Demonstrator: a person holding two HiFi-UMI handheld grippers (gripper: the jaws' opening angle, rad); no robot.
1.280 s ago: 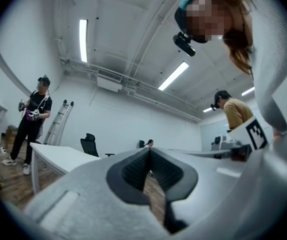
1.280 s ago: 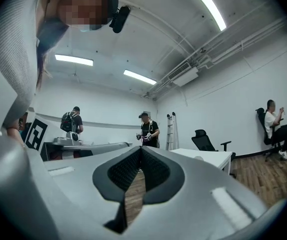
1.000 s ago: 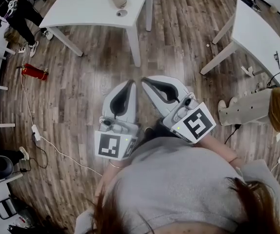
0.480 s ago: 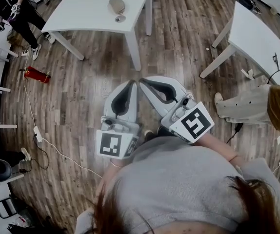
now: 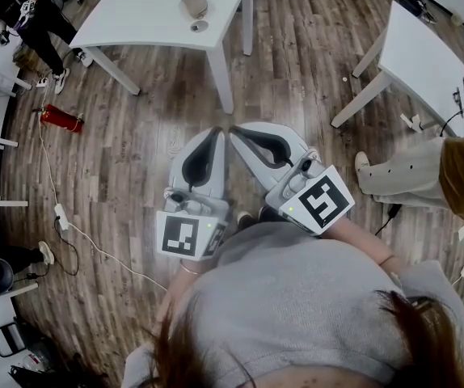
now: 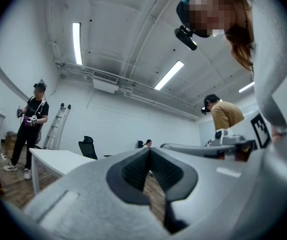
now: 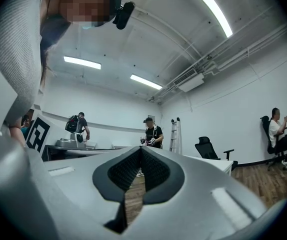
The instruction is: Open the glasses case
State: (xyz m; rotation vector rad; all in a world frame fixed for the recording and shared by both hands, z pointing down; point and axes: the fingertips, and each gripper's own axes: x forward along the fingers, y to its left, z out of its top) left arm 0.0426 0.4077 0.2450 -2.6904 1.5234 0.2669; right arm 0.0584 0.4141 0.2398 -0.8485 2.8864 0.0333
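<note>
The glasses case (image 5: 193,3), a grey oval shell, lies on a white table (image 5: 135,18) at the far top of the head view, beside a small round object (image 5: 199,26). Both grippers hang in front of my body over the wooden floor, far short of that table. My left gripper (image 5: 217,132) is shut and holds nothing; its ribbed pads meet in the left gripper view (image 6: 149,152). The right gripper (image 5: 234,132) is shut and bare too, pads together in the right gripper view (image 7: 141,150). Their tips nearly touch each other.
A second white table (image 5: 426,47) stands at the right, with a person in a tan top (image 5: 458,176) beside it. Another person (image 5: 22,10) stands at the top left. A red fire extinguisher (image 5: 58,120) and a cable with a power strip (image 5: 58,217) lie on the floor at the left.
Both grippers have stayed where they were, still shut. The person at the right has shifted position beside the right table.
</note>
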